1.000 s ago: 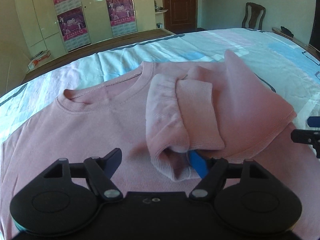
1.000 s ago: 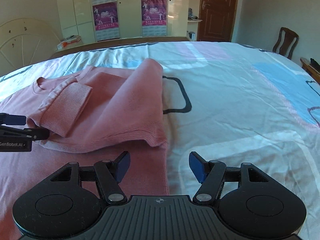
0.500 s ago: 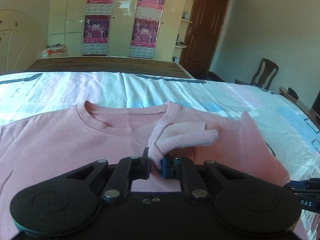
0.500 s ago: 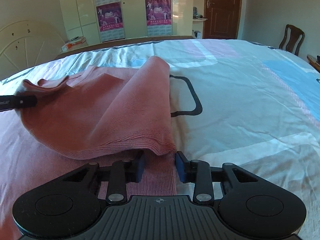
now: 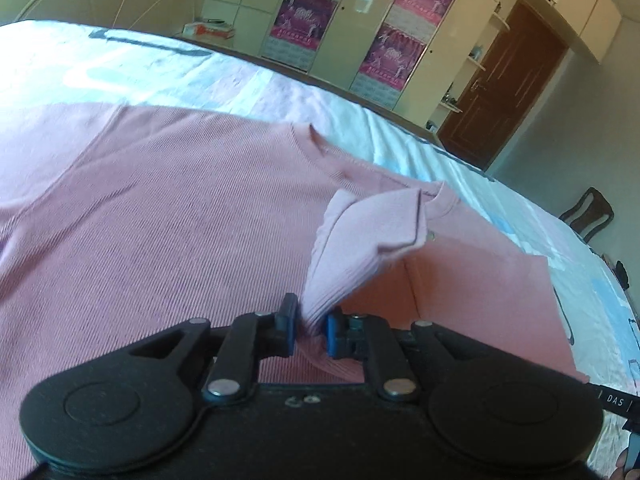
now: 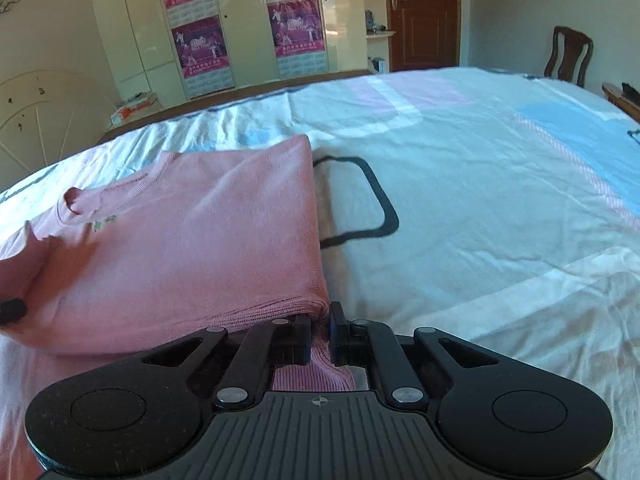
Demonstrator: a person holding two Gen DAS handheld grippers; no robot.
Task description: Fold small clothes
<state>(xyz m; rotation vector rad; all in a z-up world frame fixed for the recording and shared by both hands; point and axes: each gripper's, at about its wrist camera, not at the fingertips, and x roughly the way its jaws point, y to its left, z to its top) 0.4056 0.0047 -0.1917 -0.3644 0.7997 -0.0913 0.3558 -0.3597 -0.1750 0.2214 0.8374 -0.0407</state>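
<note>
While the pink sweater [image 6: 192, 240] is lying collar-away on the bed [image 6: 480, 220], the left gripper [image 5: 310, 330] jaws are easing open around its cuff [image 5: 360, 248]; the right gripper [image 6: 320, 338] jaws are pinching its folded edge.

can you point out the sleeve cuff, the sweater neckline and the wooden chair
sleeve cuff [image 5: 340, 280]: left wrist view, ribbed part above the pads
sweater neckline [image 6: 74, 200]: right wrist view, collar band
wooden chair [image 6: 570, 56]: right wrist view, its backrest

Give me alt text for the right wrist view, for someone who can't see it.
The right tongs are shut on the hem corner of a pink sweater, folded in on itself, on a bed. Behind stand a wardrobe with posters, a brown door and a chair.
</note>
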